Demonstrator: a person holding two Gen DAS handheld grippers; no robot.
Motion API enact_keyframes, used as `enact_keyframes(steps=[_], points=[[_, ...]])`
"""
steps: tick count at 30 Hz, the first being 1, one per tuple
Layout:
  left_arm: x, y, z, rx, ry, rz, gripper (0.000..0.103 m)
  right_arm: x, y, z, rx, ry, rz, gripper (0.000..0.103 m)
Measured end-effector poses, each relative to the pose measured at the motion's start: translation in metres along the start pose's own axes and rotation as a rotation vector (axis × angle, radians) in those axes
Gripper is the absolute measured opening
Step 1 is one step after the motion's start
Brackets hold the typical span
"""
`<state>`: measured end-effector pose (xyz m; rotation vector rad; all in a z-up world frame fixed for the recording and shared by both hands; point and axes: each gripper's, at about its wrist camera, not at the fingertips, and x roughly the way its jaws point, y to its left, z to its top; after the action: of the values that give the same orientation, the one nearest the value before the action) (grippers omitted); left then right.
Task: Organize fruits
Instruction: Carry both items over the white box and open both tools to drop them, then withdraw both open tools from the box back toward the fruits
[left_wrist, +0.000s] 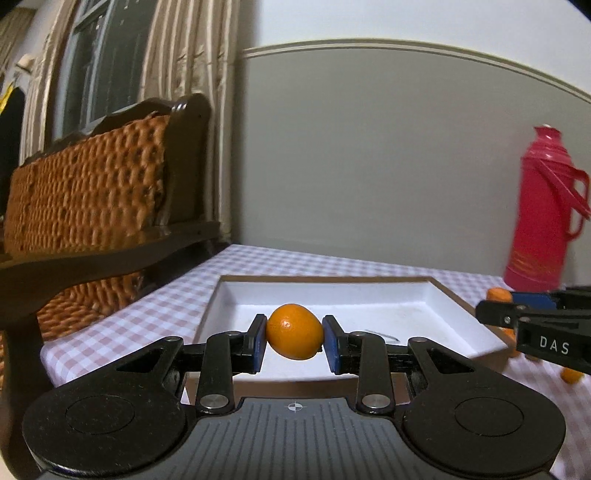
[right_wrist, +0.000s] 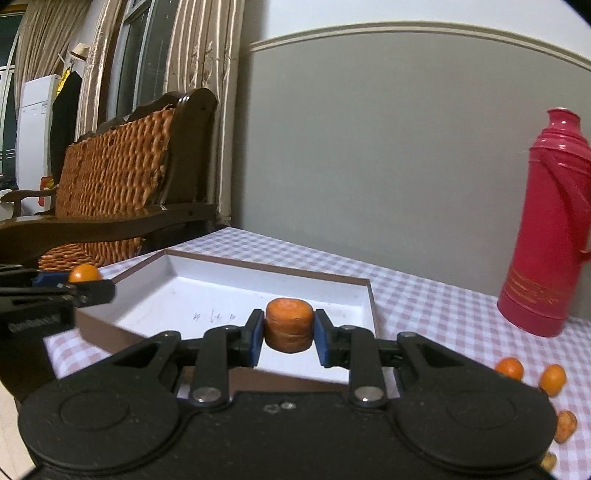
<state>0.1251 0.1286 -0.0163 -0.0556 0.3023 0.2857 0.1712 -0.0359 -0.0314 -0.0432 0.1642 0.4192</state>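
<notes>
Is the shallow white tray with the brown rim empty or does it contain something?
Empty: the shallow white tray with the brown rim shows only a bare white floor with faint pen marks.

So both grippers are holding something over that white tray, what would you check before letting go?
1. Left gripper shut on the small orange fruit: ok.
2. Right gripper shut on the carrot chunk: ok.
3. Tray floor bare, room for both: ok.
4. Each piece fully over the tray rather than its near rim: cannot tell.
5. Red thermos away from the tray: ok.
6. Loose orange pieces remain on the tablecloth: not ok.
</notes>
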Motion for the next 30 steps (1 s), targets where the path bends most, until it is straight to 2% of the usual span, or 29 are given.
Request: enact_keyframes(steps=[9, 19, 20, 21, 22, 23, 24, 26, 30], points=[[0.046, 0.011, 0.01, -0.014, 0.019, 0.045, 0.033, 0.047, -0.027, 0.014, 0.046, 0.037, -0.008, 0.02], [0.078, 0.019, 0.018, -0.028, 0.052, 0.089, 0.033, 0.092, -0.034, 0.025, 0.049, 0.092, 0.032, 0.02], [0.079, 0.019, 0.017, -0.024, 0.062, 0.106, 0.034, 0.097, -0.033, 0.026, 0.041, 0.107, 0.027, 0.034], [0.08, 0.019, 0.016, -0.023, 0.059, 0.13, 0.041, 0.099, -0.034, 0.026, 0.03, 0.105, -0.01, 0.071], [0.077, 0.02, 0.013, -0.028, 0.036, 0.156, 0.079, 0.095, -0.035, 0.024, 0.029, 0.066, -0.063, 0.09], [0.073, 0.021, 0.012, -0.037, 0.006, 0.171, 0.101, 0.089, -0.037, 0.022, 0.035, 0.023, -0.075, 0.096], [0.069, 0.022, 0.013, -0.044, -0.018, 0.181, 0.101, 0.086, -0.04, 0.021, 0.039, 0.016, -0.058, 0.093], [0.066, 0.022, 0.015, -0.049, -0.038, 0.186, 0.101, 0.085, -0.04, 0.021, 0.042, 0.027, -0.076, 0.094], [0.067, 0.022, 0.014, -0.041, -0.027, 0.176, 0.101, 0.076, -0.04, 0.017, 0.043, 0.02, -0.067, 0.094]])
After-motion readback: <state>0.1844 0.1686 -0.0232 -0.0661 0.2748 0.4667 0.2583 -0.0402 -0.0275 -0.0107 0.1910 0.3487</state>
